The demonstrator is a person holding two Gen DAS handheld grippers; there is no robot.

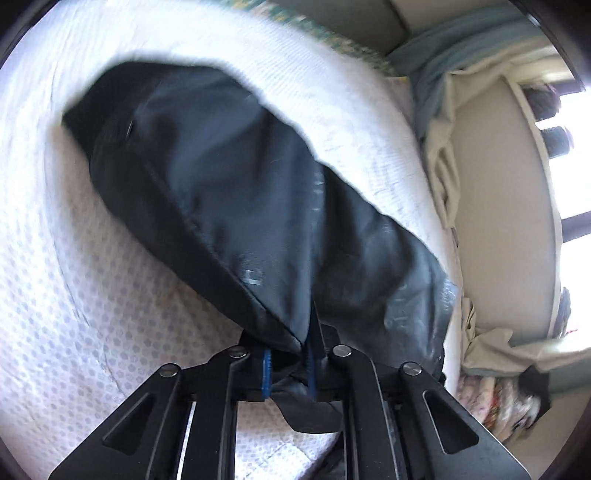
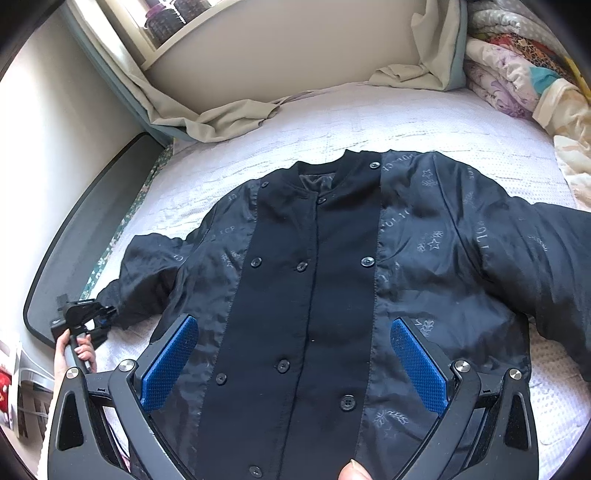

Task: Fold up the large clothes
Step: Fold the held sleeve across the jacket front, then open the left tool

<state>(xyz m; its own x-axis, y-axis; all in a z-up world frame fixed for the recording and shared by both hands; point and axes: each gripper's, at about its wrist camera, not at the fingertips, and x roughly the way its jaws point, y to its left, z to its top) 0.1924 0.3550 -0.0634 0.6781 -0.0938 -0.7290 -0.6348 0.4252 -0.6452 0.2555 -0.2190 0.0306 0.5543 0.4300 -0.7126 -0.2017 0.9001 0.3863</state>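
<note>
Jacket (image 2: 325, 280) flat on bed (image 2: 406, 122), front up. Left gripper (image 1: 288, 363) clamps sleeve (image 1: 236, 192) cuff; right gripper (image 2: 295, 363) wide, empty, over near hem. Risk: slick cuff slips out mid-fold, sleeve bunches.

A bed with a white dotted mattress cover (image 2: 424, 122) fills most of the room in view. At its far side stands a cream wall panel (image 2: 277, 55) with a white shelf (image 2: 192, 33) above it, dark jars (image 2: 162, 18) lined up there. A crumpled beige sheet (image 2: 221, 114) lies bunched along the far left edge. At the far right, folded patterned quilts (image 2: 517, 70) are piled up. A plain pale wall (image 2: 40, 140) runs along the left. Bright daylight comes through a window (image 1: 569, 155).
</note>
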